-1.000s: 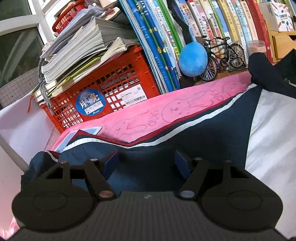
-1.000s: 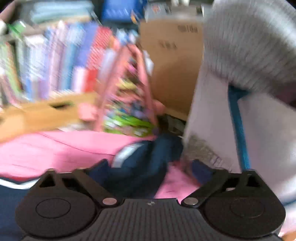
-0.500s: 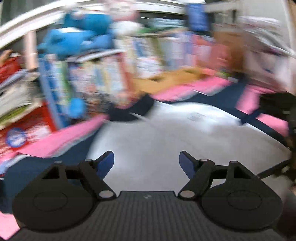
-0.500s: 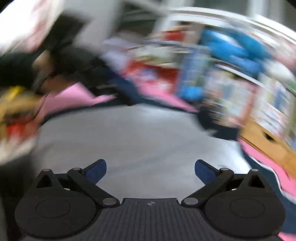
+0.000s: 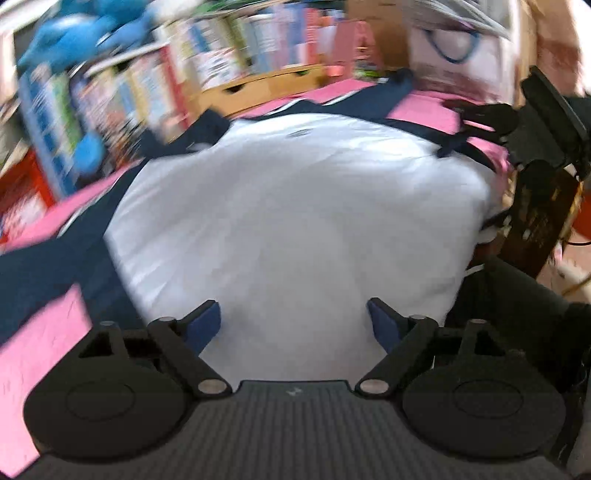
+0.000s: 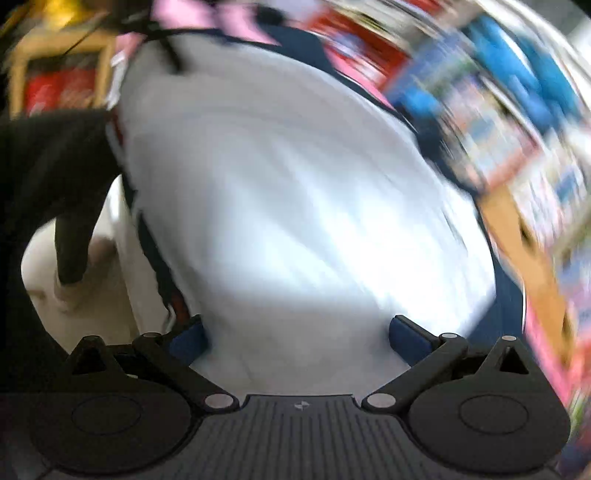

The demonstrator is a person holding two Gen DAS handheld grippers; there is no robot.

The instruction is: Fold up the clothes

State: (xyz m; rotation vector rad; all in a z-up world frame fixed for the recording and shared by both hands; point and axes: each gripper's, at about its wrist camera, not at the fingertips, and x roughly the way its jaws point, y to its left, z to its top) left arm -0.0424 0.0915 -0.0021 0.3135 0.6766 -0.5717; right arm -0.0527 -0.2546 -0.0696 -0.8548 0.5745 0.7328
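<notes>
Left gripper (image 5: 293,325): tilted downward over the garment (image 5: 295,206), jaws spread wide after just opening further, nothing between the blue pads (image 5: 201,325). Right gripper (image 6: 297,334): likewise angled down, jaws released and wide apart, empty, above the same white panel; in the left wrist view it appears at the far right edge. The garment, white with navy sleeves (image 5: 44,266) and trim, lies spread flat on a pink cloth (image 5: 37,350). Behind it, blurred: a row of books (image 5: 155,88), a wooden drawer unit (image 5: 266,86), a blue plush toy (image 5: 85,33).
</notes>
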